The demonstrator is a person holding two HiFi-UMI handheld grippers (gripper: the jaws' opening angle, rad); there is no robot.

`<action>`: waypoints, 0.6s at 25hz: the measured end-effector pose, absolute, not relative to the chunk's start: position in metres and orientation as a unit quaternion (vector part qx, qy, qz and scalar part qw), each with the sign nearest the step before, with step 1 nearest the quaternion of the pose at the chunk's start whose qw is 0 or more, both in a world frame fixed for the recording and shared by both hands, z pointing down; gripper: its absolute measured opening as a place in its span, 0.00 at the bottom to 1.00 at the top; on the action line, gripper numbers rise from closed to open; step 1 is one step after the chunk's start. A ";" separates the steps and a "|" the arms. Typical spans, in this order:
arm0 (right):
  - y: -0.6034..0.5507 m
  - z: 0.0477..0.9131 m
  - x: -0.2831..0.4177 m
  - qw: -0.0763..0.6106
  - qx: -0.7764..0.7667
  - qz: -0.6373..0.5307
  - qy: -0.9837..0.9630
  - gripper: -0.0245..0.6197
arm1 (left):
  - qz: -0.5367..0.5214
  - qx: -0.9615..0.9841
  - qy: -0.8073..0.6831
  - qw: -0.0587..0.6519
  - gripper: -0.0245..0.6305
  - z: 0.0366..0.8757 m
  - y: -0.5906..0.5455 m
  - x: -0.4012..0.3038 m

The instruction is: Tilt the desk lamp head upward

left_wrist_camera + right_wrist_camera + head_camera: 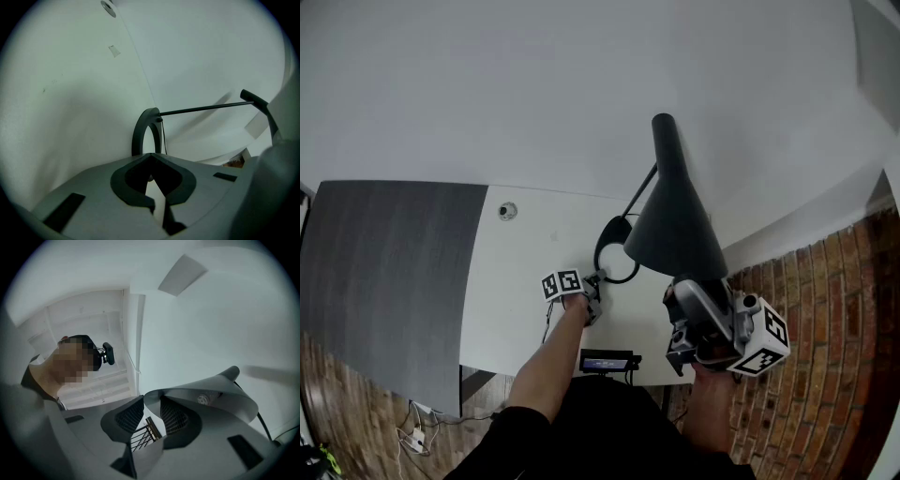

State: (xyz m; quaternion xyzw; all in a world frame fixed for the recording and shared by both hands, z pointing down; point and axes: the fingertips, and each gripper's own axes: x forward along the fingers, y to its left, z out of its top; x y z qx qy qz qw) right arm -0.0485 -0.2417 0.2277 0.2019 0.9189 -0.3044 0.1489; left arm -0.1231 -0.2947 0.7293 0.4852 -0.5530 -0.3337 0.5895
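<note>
The right gripper's (151,407) jaws are clamped on the rim of the lamp shade (213,391), which passes between their ribbed pads. The left gripper's (151,157) jaws are drawn together at the near edge of the ring base (139,132), which lies flat on the white surface (516,291). The thin rod (206,108) runs from the ring towards the shade. Only the right gripper view looks inside the shade, to the socket (205,399). Only the head view shows the whole cone above the surface's right end, beside the brick floor (825,309).
</note>
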 end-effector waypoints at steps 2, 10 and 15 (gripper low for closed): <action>-0.243 0.226 -0.048 0.149 0.202 -0.303 0.919 0.22 | -0.333 0.485 -0.553 0.590 0.05 0.729 -0.295 -0.123; -0.244 0.218 -0.051 0.152 0.204 -0.299 0.919 0.22 | -0.334 0.485 -0.552 0.590 0.05 0.730 -0.295 -0.122; -0.247 0.213 -0.050 0.155 0.205 -0.301 0.919 0.22 | -0.333 0.485 -0.552 0.591 0.05 0.729 -0.295 -0.121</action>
